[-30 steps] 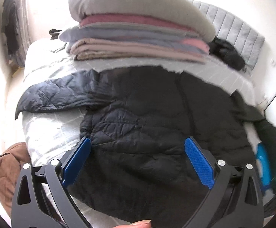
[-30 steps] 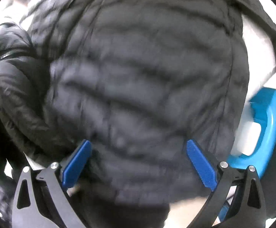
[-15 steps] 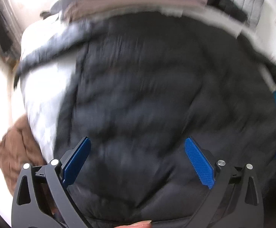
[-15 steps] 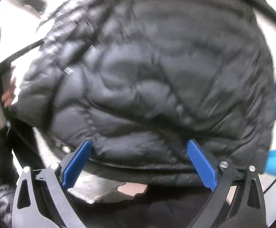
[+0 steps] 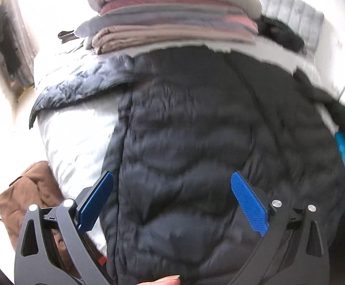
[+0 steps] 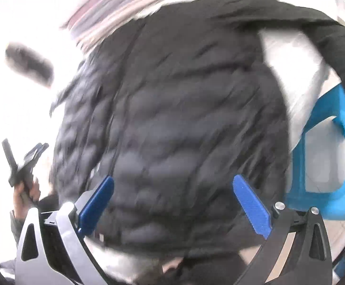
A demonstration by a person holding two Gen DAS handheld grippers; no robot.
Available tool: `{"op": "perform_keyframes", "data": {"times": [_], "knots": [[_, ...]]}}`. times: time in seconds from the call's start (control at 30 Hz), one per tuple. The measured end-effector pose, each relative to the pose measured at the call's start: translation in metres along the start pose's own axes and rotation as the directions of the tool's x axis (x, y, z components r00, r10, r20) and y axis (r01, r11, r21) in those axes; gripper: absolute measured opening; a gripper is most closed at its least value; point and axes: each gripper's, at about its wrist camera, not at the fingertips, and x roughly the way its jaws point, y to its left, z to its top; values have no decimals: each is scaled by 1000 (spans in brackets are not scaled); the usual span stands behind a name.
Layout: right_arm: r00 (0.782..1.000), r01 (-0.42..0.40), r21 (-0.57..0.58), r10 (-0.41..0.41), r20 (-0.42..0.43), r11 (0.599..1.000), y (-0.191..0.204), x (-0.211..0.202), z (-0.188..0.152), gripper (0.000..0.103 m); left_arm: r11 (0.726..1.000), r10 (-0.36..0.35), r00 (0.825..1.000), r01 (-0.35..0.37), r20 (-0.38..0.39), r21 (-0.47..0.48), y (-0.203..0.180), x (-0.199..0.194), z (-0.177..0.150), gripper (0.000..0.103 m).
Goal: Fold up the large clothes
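Starting out, by my read: left wrist view shows the black puffer jacket point(image 5: 196, 142) spread flat on the bed point(image 5: 77, 137), sleeve out, unfolded, a stack of folded clothes point(image 5: 172, 23) behind; left gripper point(image 5: 172, 201) jaws wide, holding nothing. Right wrist view, blurred: right gripper point(image 6: 172, 201) equally wide and empty over the jacket; blue stool point(image 6: 338, 154) beside.

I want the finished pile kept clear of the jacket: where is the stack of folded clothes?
In the left wrist view, the stack of folded clothes sits top centre on the bed, just behind the black puffer jacket.
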Motion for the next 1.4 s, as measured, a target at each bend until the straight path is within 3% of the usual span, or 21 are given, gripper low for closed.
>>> {"op": "perform_keyframes", "data": {"times": [0.1, 0.17, 0.27, 0.5, 0.57, 0.67, 0.77, 0.83, 0.97, 1.2, 1.27, 1.4], "knots": [[995, -92, 129, 87, 41, 987, -22, 5, 28, 97, 999, -9, 1000, 10, 24, -50, 0, 12, 26, 96], [998, -36, 148, 29, 47, 988, -28, 14, 43, 97, 997, -27, 999, 30, 34, -69, -2, 20, 42, 96], [1000, -21, 87, 19, 17, 996, -16, 30, 70, 97, 997, -41, 998, 44, 40, -59, -15, 42, 65, 96], [993, 110, 8, -111, 38, 994, 0, 58, 179, 97, 996, -70, 997, 72, 40, -56, -35, 83, 92, 96], [1000, 26, 41, -27, 17, 999, -10, 67, 200, 97, 997, -60, 998, 61, 24, -41, -39, 90, 91, 96], [1000, -21, 60, 20, 12, 998, -20, 77, 219, 97, 999, -48, 999, 48, 8, -25, -42, 99, 91, 96], [996, -75, 79, 79, -48, 994, -25, 105, 231, 97, 998, -46, 999, 46, 3, -40, -41, 101, 92, 96], [986, -114, 87, 124, -116, 990, -24, 128, 231, 97, 997, -52, 999, 52, 0, -48, -39, 100, 91, 96], [969, -106, 14, 107, -221, 994, -13, 151, 213, 97, 998, -39, 999, 39, -2, -43, -39, 103, 91, 96], [918, -234, -145, 170, -359, 961, 8, 106, 131, 97, 999, -28, 1000, 28, -2, -45, -36, 101, 89, 96], [906, -244, -186, 155, -395, 952, 13, 98, 105, 97, 998, -27, 1000, 27, 2, -55, -33, 100, 89, 96], [882, -176, -274, 28, -471, 946, 12, 95, 49, 97, 997, -26, 1000, 27, 9, -78, -28, 97, 88, 96]]}}
